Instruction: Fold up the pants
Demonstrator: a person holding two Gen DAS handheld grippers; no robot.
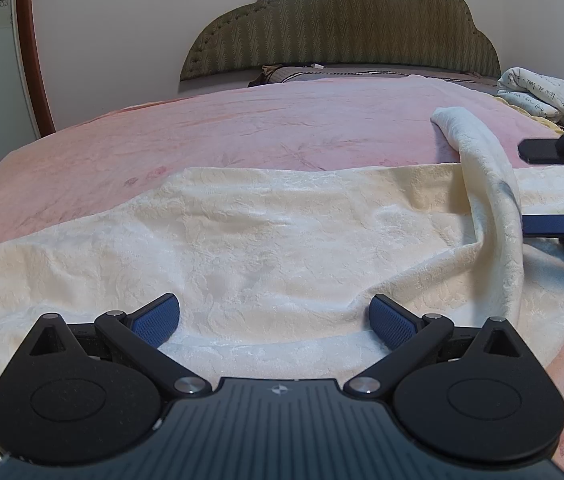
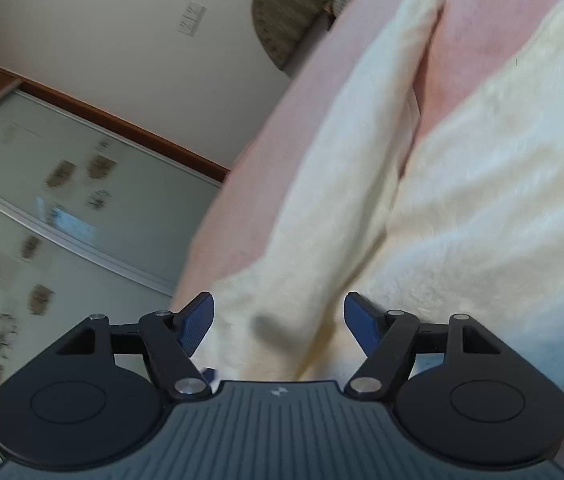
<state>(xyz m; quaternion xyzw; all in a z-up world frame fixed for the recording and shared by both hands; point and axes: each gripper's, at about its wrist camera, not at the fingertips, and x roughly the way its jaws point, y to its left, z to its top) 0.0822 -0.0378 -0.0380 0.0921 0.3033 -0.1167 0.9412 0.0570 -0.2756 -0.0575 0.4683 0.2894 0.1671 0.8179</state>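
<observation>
Cream textured pants lie spread on a pink bed cover. One leg rises as a twisted strip at the right and runs back across the bed. My left gripper is open, low over the near edge of the cloth. My right gripper shows at the right edge, open, its fingers on either side of the raised leg. In the right wrist view the right gripper is open with the raised leg running between its fingers; the picture is blurred.
A green padded headboard stands at the back with pillows below it. A folded printed quilt lies at the far right. A wardrobe with glass doors stands beside the bed.
</observation>
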